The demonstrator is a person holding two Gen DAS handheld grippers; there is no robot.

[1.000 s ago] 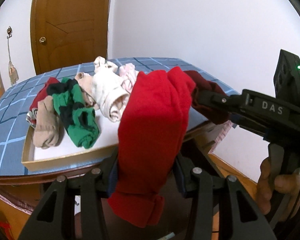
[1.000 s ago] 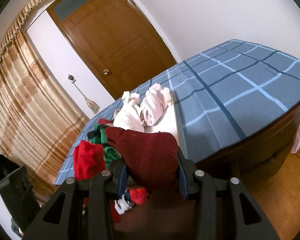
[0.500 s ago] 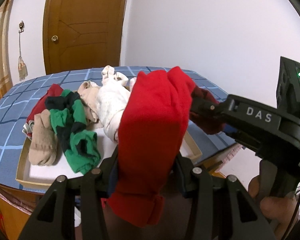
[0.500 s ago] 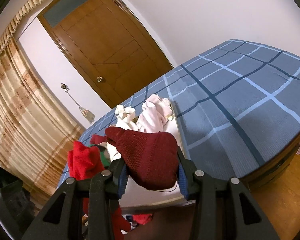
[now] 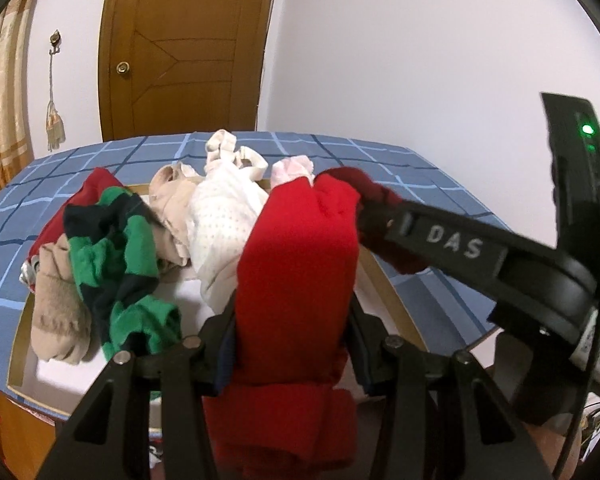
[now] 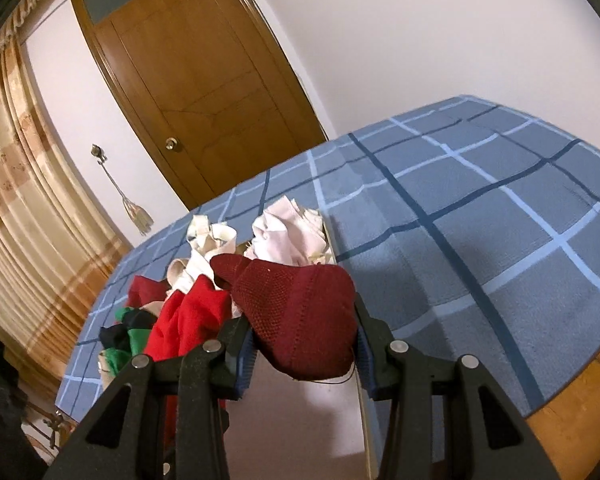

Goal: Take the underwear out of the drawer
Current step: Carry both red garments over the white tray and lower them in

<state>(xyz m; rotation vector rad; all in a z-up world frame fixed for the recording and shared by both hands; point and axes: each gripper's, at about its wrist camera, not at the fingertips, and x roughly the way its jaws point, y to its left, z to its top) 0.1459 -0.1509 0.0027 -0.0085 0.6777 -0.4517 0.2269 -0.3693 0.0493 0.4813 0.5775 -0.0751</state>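
Red underwear (image 5: 296, 280) was clamped in the left gripper (image 5: 292, 320); maroon underwear (image 6: 300, 316) in the right gripper (image 6: 302, 344). Beyond, the drawer (image 5: 20, 344) held green-black (image 5: 116, 264), beige (image 5: 56, 308) and white (image 5: 220, 224) garments on blue checked cloth (image 6: 480, 240).

A room in a home, likely a bedroom, is shown: a panelled wooden door (image 6: 204, 120) with a round knob, pleated beige curtains (image 6: 24, 216), a blue checked cover (image 6: 480, 232) and loose clothing (image 5: 112, 256) are seen.

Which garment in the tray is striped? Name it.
The green and black garment, lying at the tray's left beside the beige one; every other piece there is plain.
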